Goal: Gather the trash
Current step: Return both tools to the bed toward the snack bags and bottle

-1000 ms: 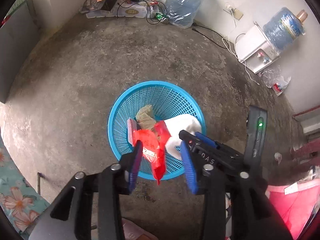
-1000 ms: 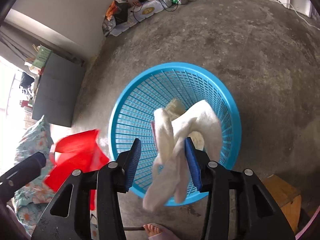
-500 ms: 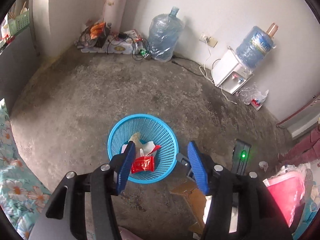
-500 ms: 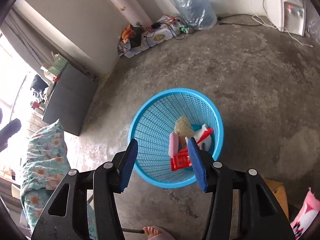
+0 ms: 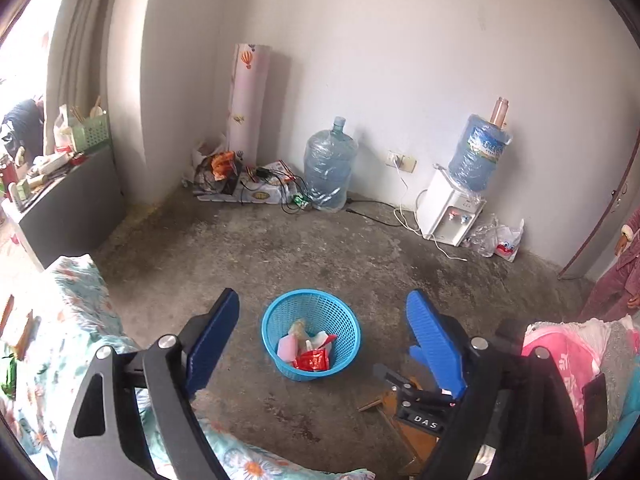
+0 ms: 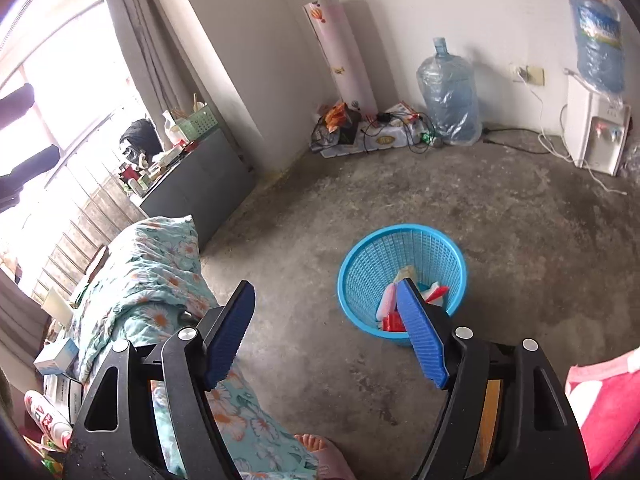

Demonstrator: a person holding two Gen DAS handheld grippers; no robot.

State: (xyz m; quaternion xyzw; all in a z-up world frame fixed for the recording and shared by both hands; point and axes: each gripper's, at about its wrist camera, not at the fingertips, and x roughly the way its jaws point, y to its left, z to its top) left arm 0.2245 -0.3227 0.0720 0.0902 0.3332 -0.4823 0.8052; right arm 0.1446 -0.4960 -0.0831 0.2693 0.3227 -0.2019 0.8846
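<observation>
A blue mesh basket (image 5: 346, 322) stands on the concrete floor and shows in the right wrist view too (image 6: 360, 258). Inside lie a red wrapper (image 5: 311, 359), a pink piece (image 5: 286, 349), a tan scrap (image 5: 298, 327) and white crumpled material (image 5: 320, 338). My left gripper (image 5: 322, 326) is open and empty, high above the basket. My right gripper (image 6: 326, 320) is open and empty, high and to the basket's left; its right finger (image 6: 420, 336) covers part of the trash.
A flowered quilt (image 6: 160, 276) lies at the left, pink bedding (image 5: 560, 360) at the right. A water jug (image 5: 330, 162), a dispenser (image 5: 454, 208), cables and boxes (image 5: 256, 188) line the far wall. A grey cabinet (image 6: 200, 180) stands left. A wooden stool (image 5: 404, 416) sits below the grippers.
Both grippers dropped their trash into the basket, the left the red wrapper and the right the white material, then opened wide and rose far up and back from it.
</observation>
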